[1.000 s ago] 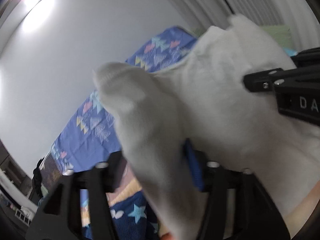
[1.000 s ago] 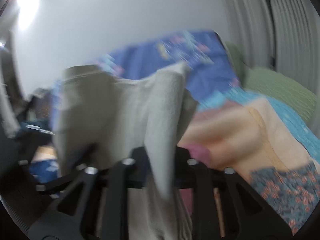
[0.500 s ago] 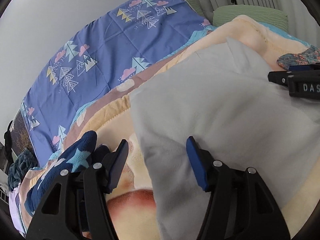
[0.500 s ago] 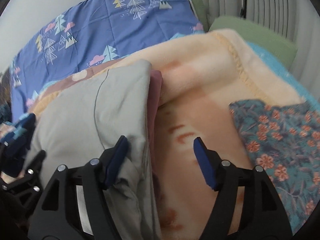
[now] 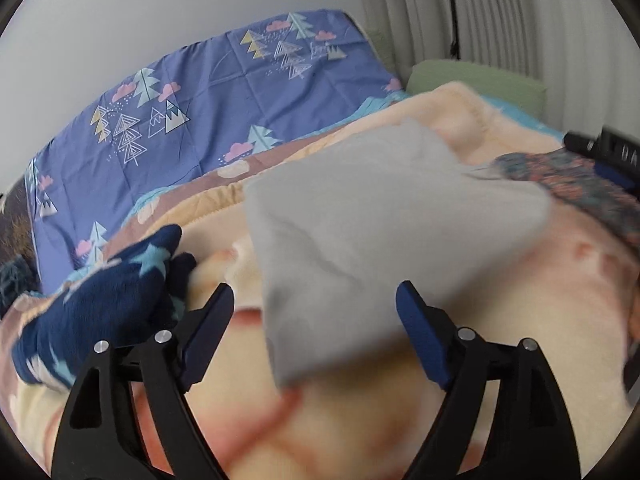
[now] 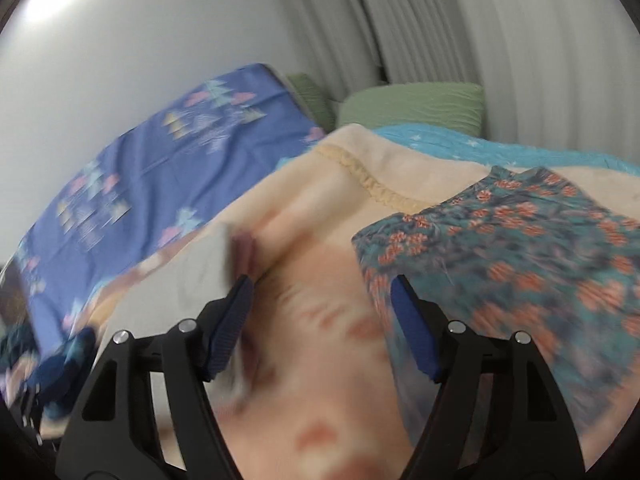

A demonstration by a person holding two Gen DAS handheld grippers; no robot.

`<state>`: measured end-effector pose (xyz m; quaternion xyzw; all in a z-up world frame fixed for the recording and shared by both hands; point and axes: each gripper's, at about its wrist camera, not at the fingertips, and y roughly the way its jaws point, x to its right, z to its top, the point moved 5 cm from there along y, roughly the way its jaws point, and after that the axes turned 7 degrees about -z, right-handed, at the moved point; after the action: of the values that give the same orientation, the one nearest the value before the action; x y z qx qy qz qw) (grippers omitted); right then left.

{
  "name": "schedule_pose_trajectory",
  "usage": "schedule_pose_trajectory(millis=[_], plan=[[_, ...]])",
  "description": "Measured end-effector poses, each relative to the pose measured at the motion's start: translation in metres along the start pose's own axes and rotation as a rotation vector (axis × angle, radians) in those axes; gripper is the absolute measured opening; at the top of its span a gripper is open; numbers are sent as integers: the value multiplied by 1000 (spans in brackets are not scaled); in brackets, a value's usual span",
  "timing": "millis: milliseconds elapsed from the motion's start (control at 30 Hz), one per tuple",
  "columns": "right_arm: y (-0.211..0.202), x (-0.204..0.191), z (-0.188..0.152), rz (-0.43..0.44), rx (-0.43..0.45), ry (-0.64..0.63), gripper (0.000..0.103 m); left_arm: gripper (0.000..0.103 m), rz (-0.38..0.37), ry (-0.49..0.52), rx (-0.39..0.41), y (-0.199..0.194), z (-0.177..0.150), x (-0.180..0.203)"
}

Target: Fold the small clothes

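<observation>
Left wrist view: left tool (image 5: 314, 322) jaws wide and opening, holding nothing. Grey garment (image 5: 360, 232) lies flat on the peach blanket (image 5: 460, 380) on the bed, its near corner between the fingers w/o either pad pressing it. Right wrist view: right tool (image 6: 320, 314) also opening, empty; only blanket between its fingers, garment's right edge (image 6: 192, 280) just beside the left finger, w/ a pink layer showing at that edge.

Risks, as I judge: cloth looks soft and thin, so a tool pulling off low could drag the near corner and undo the fold. Plush blanket may catch a pad and ruck up under the garment. Frames are blurred, so exact edge alignment can't be told.

Room: floral garment (image 6: 520, 260) sits just right of the right tool, near enough to snag. Navy star-print item (image 5: 100, 300) is close left of the left tool. Free blanket lies near-side, below both tools; far side runs to the blue sheet (image 5: 200, 120), green pillow (image 6: 416, 108) and wall.
</observation>
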<state>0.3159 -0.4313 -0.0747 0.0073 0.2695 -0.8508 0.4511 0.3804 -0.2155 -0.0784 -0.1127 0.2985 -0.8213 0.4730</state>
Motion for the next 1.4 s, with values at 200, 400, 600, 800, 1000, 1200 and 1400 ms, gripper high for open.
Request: schedule_pose_trajectory(millis=[200, 400, 600, 800, 1000, 1200, 1400], plan=[[-95, 6, -28, 69, 23, -190, 83, 102, -18, -79, 138, -102, -35, 23], [-199, 16, -50, 66, 111, -343, 98, 102, 1, -3, 212, -192, -49, 56], [-276, 20, -59, 86, 108, -350, 101, 102, 79, 41, 264, -273, -61, 91], [-323, 39, -51, 74, 138, -285, 101, 102, 90, 8, 304, -333, -82, 106], [-358, 41, -58, 62, 194, -318, 101, 102, 95, -52, 281, -362, -95, 103], [-378, 41, -61, 65, 235, -339, 101, 102, 125, -87, 266, -378, -104, 96], [-387, 36, -70, 74, 228, -370, 101, 102, 127, -106, 231, -380, -111, 92]])
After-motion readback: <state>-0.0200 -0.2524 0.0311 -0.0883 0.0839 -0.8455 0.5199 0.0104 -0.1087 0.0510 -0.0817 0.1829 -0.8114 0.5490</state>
